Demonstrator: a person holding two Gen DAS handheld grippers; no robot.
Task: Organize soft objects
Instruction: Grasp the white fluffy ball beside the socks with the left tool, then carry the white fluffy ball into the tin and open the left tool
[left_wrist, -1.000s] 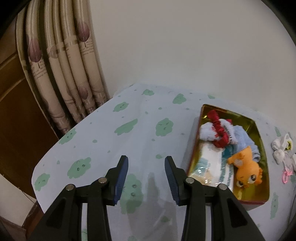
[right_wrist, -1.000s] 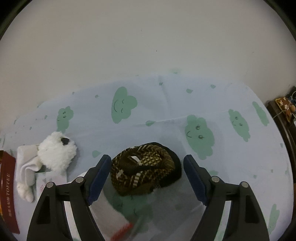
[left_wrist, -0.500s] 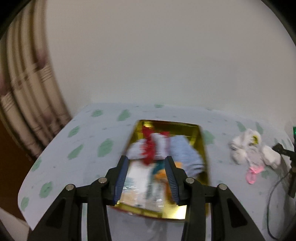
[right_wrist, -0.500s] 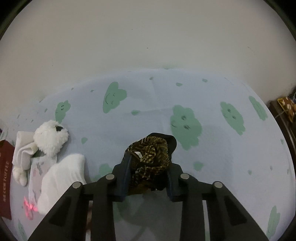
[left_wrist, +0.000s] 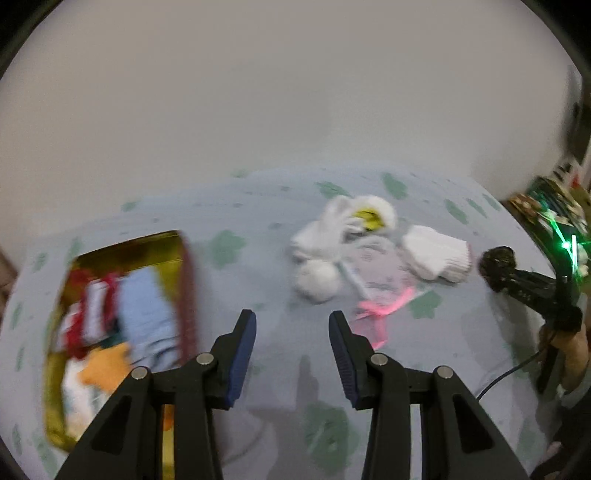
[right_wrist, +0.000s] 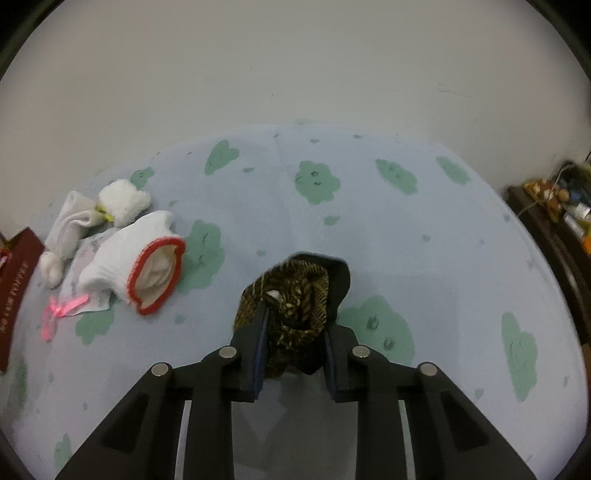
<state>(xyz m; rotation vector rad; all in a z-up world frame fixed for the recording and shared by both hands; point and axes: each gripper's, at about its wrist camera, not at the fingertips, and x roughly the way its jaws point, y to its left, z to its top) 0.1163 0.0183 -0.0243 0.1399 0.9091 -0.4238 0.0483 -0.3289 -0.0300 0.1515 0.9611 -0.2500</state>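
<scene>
My right gripper (right_wrist: 293, 350) is shut on a brown and gold patterned cloth (right_wrist: 295, 295) and holds it above the cloud-print sheet; it also shows at the right of the left wrist view (left_wrist: 496, 262). My left gripper (left_wrist: 291, 350) is open and empty above the sheet. A gold tin (left_wrist: 55, 369) at its left holds red, blue, white and orange soft items. A white red-rimmed sock (right_wrist: 122, 266), a white plush toy (right_wrist: 123, 201) and a pink-ribboned pouch (right_wrist: 88, 258) lie in a pile ahead of the left gripper, with the plush (left_wrist: 347, 229) at the back.
The blue sheet with green clouds (right_wrist: 406, 229) covers the surface up to a white wall. A dark shelf with small items (right_wrist: 554, 206) stands at the right edge. A cable (left_wrist: 506, 376) trails by the right hand.
My right gripper closed on the patterned cloth and lifted it. My left gripper swung right, from the tin toward the pile of white soft items.
</scene>
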